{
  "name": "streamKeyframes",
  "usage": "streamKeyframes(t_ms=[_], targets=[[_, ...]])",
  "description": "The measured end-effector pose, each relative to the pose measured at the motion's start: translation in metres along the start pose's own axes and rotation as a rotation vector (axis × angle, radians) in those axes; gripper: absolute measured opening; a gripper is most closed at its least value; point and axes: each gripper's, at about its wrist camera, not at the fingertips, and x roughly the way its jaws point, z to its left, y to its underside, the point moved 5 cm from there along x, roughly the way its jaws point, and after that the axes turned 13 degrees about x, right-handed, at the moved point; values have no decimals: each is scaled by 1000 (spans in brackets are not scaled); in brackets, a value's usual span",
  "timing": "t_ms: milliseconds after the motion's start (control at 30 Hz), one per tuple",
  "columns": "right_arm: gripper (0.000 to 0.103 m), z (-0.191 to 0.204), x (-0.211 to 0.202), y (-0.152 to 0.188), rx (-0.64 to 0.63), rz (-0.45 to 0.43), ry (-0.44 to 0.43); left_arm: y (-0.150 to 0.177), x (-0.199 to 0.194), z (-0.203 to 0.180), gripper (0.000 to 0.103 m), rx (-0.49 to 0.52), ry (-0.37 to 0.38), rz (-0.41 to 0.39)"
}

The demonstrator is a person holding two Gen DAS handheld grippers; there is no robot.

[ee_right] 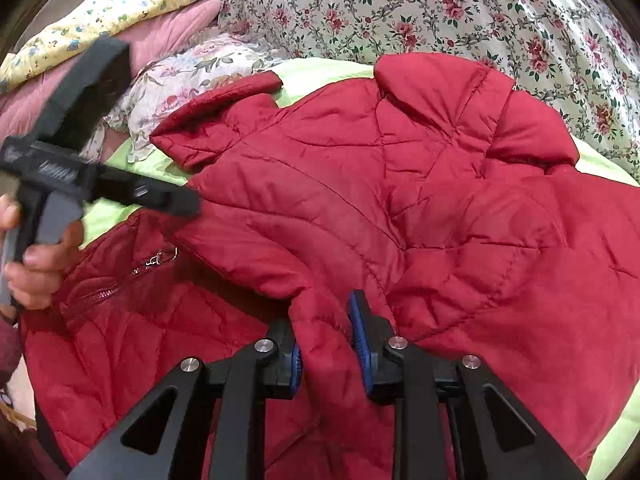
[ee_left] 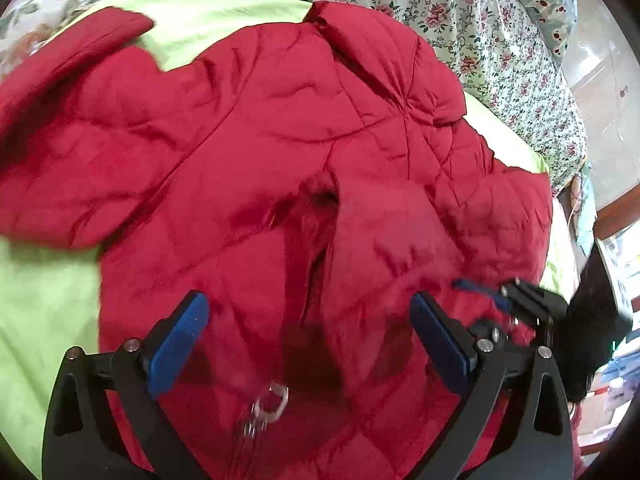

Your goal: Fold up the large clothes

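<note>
The red quilted jacket (ee_right: pixel 360 184) is spread on the green sheet (ee_left: pixel 44 300) of the bed, collar toward twelve o'clock. A fold of it is pinched in the right claw (ee_right: pixel 330 344), while the left claw (ee_left: pixel 308 344) hangs released above the zip. The fold should be carried across smoothly toward nine o'clock, with the free claw pressing the body flat so the slippery fabric is not dragged.

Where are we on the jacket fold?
Done: one side of the red quilted jacket is already laid over the front. In hand: the right gripper pinches a fabric ridge; the left gripper hovers with jaws wide. Left: the far sleeve still sprawls over the green sheet.
</note>
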Motion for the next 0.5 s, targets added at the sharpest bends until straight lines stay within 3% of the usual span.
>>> streamKeyframes(t_ms=[33, 100, 167, 267, 333, 500], targets=[[24, 1, 0, 0, -2, 1, 1, -4, 5, -1, 85, 5, 10, 5], [25, 1, -1, 0, 2, 6, 2, -10, 15, -3, 48, 17, 42, 22], [32, 2, -1, 1, 17, 15, -13, -12, 16, -8, 30, 32, 80, 22], [56, 5, -7, 5, 24, 22, -28, -14, 6, -12, 18, 86, 20, -14], [58, 7, -15, 8, 25, 13, -27, -16, -3, -9, 15, 104, -27, -37], [58, -13, -44, 11, 100, -53, 10, -22, -27, 14, 13, 104, -225, -97]])
